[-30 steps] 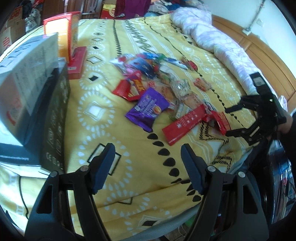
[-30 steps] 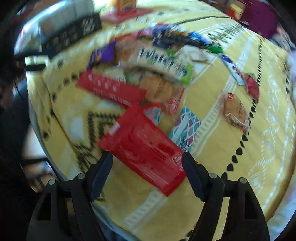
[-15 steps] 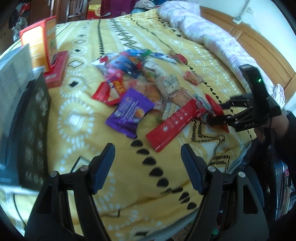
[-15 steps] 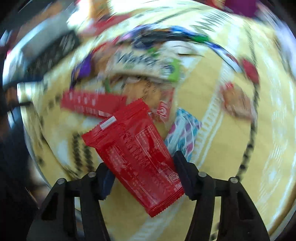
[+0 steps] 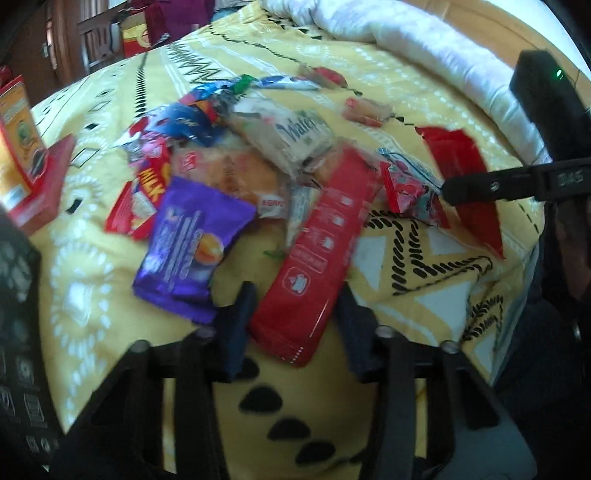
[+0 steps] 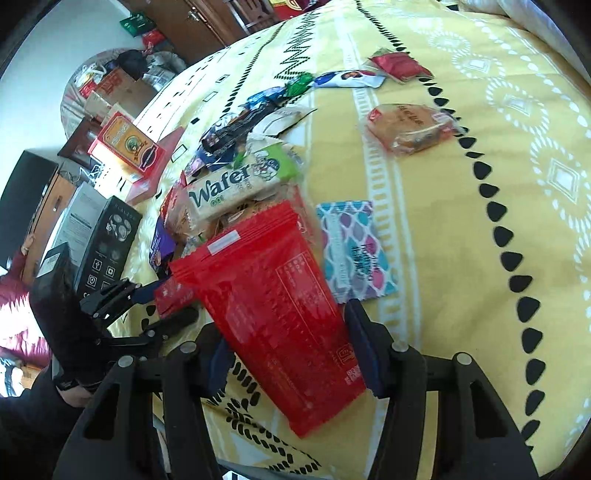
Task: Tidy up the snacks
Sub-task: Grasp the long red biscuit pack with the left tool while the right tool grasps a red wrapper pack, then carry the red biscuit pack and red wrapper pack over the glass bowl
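Many snack packets lie in a heap on a yellow patterned bedspread [image 5: 92, 258]. My left gripper [image 5: 293, 321] has its jaws around the near end of a long red packet [image 5: 317, 258], closing on it. A purple packet [image 5: 188, 243] lies just left of it. My right gripper [image 6: 291, 350] is shut on a flat red pouch [image 6: 273, 306] and holds it lifted above the bed; the pouch also shows in the left wrist view [image 5: 465, 177]. A Wafer pack [image 6: 236, 188] and a pastel patterned sachet [image 6: 354, 251] lie beyond it.
Red and orange boxes [image 6: 125, 147] and a black box [image 6: 107, 243] stand at the bed's left side. A wrapped bun [image 6: 410, 125] lies apart on the right. A white duvet [image 5: 406, 33] is bunched at the far end. Furniture and bags stand beyond the bed.
My left gripper moved forward to the long red packet and narrowed around it. My right gripper closed on the red pouch and lifted it off the bedspread.
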